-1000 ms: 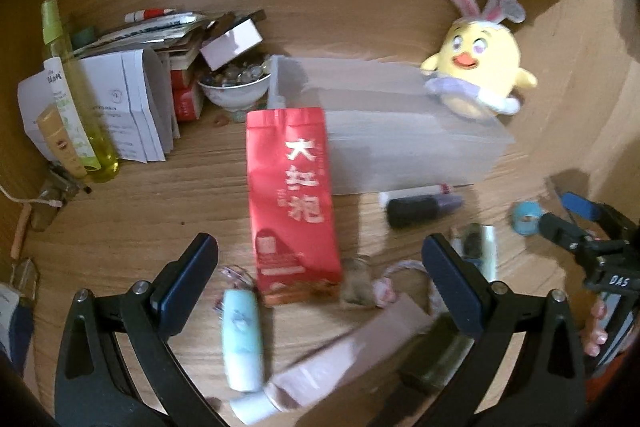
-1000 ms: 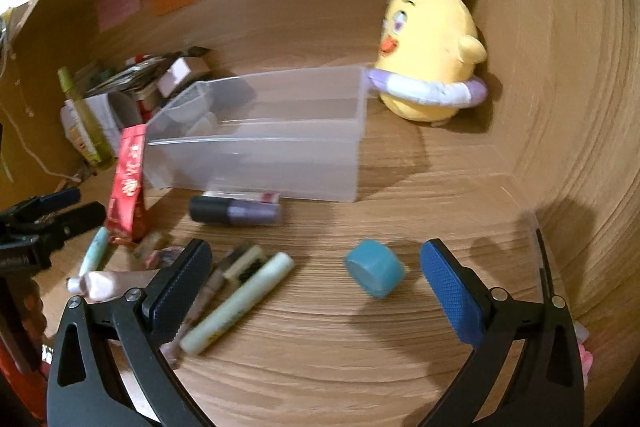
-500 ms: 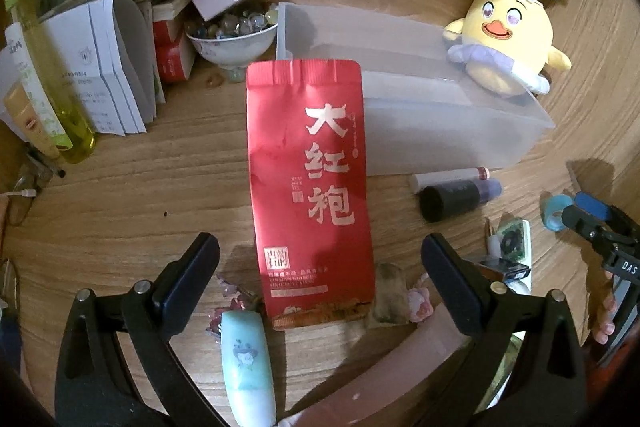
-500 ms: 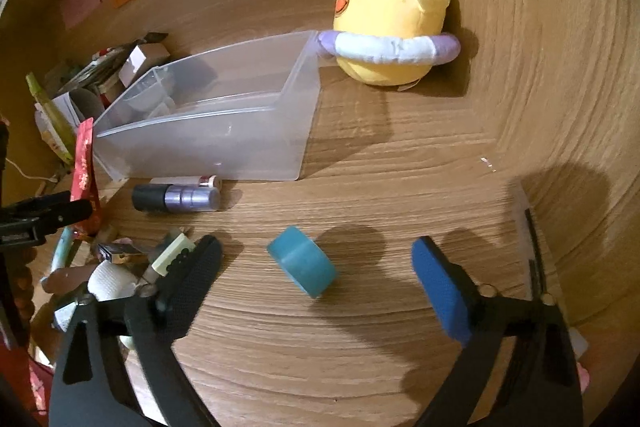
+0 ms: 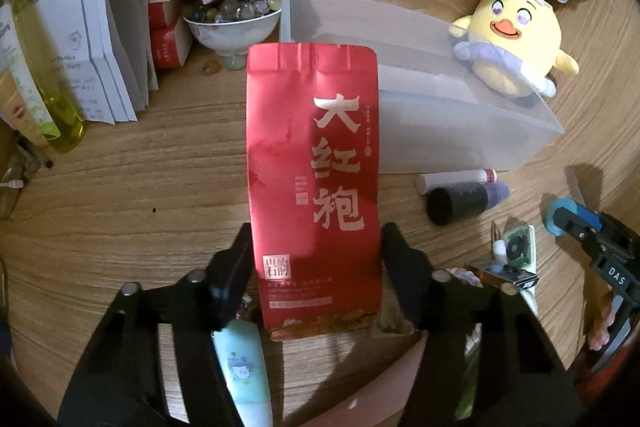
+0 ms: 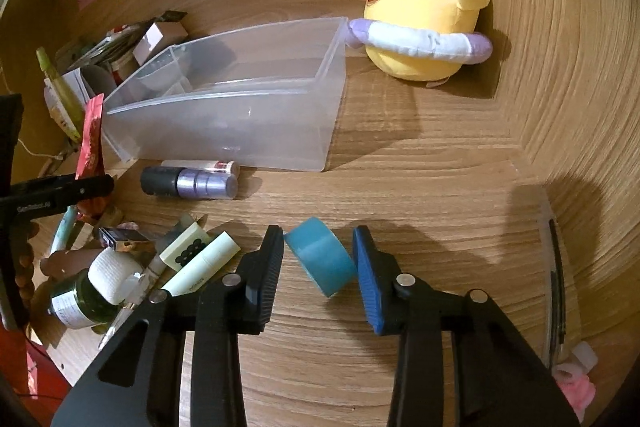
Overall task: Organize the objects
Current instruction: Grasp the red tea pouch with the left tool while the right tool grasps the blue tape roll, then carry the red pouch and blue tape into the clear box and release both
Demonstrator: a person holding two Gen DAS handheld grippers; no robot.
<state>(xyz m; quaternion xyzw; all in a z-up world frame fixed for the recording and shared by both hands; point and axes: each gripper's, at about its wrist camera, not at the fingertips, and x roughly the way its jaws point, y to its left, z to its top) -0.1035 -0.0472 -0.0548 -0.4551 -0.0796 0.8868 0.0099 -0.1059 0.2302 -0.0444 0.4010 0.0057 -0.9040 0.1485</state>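
Note:
A red tea packet with gold characters lies flat on the wooden desk, its far end near a clear plastic bin. My left gripper is closing around the packet's near end, with a pad against each long edge. In the right wrist view a blue tape roll stands tilted on the desk. My right gripper is closing on it, and both pads touch its sides. In the left wrist view the right gripper shows at the far right.
A yellow plush chick leans at the bin's far right end. A purple-capped bottle, tubes and small cosmetics are piled between the two grippers. A bowl of marbles, paper booklets and a yellow-green bottle crowd the left.
Both grippers came down and forward and drew their jaws in. The left now brackets the red packet's near end, and the right now holds the blue roll between its pads.

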